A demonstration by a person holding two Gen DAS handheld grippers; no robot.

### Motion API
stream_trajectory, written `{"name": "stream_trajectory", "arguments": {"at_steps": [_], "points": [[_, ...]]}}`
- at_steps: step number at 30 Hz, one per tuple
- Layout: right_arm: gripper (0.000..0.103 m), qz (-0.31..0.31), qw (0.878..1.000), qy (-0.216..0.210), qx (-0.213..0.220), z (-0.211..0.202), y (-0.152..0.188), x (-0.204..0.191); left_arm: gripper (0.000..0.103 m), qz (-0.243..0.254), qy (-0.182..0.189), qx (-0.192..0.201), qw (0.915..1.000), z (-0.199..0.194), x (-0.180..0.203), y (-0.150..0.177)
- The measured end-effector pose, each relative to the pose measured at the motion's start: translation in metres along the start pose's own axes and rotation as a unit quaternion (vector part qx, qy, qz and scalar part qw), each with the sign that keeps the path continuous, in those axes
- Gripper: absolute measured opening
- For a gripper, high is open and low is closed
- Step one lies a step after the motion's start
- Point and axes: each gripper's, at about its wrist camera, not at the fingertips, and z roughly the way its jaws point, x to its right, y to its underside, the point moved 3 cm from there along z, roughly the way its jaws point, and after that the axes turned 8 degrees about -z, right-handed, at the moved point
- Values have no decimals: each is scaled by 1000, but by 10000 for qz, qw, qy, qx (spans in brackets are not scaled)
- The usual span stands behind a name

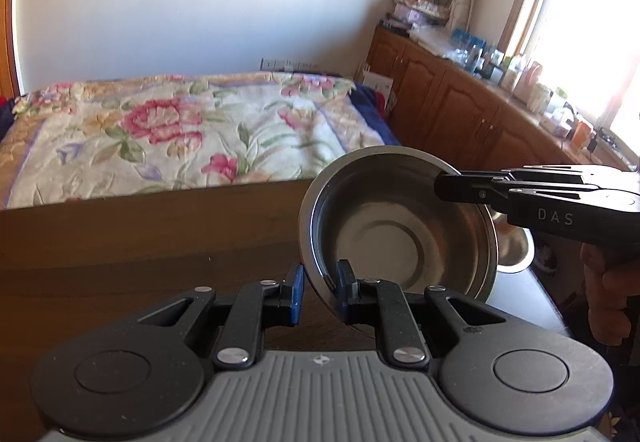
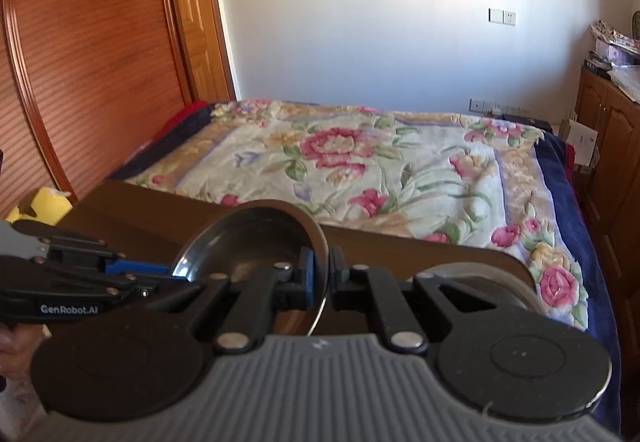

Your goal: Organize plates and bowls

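Nearest the left wrist camera, the left gripper [image 1: 320, 292] has its jaws part open, astride the lower rim of a steel bowl [image 1: 400, 226]; one blue pad [image 1: 297, 294] stands clear outside the rim with a visible gap, the other sits inside, so whether it grips cannot be told. At the bowl's opposite rim the right gripper [image 1: 440, 187] comes in from the right, jaws narrowed onto the edge; the right wrist view shows its own pads [image 2: 308, 284] close either side of the thin rim of the bowl [image 2: 256, 238], apparently clamped. That bowl is held on edge above the dark brown worktop [image 1: 140, 282], its mouth turned toward the left camera and up, base away, rim plane steeply tilted. The left view alone shows a second steel bowl [image 1: 516, 250] behind and to the right, partly hidden, near the worktop's right edge, and a hand [image 1: 608, 294] on the right gripper's grip. The right view alone shows the left gripper [image 2: 168, 268] from the side, a yellow object [image 2: 48, 203] off the worktop's left end, and a round steel rim [image 2: 496, 282] low at right behind its own linkage. Worktop surface left of the bowls lies open up to the far edge. Beyond that edge is a bed with floral cover [image 1: 180, 129], then the white wall [image 1: 180, 1]; wooden cabinets [image 1: 452, 101] run along the right, a wooden door [image 2: 80, 41] at left.
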Motion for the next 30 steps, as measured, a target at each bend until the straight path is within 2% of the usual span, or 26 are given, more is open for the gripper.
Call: {"name": "stream_trajectory", "arguments": {"at_steps": [7, 16, 23, 30], "points": [[9, 2, 9995, -7, 304, -39, -4, -7, 18, 178, 60, 378, 9991, -43, 19, 1], [10, 172, 9988, 37, 461, -74, 12, -10, 18, 400, 228, 683, 9966, -90, 44, 25], [11, 284, 9982, 42, 523, -102, 37, -23, 18, 504, 348, 787, 9950, -120, 56, 61], [11, 407, 9982, -55, 433, -110, 71, -39, 18, 450, 387, 738, 9955, -137, 54, 102]]}}
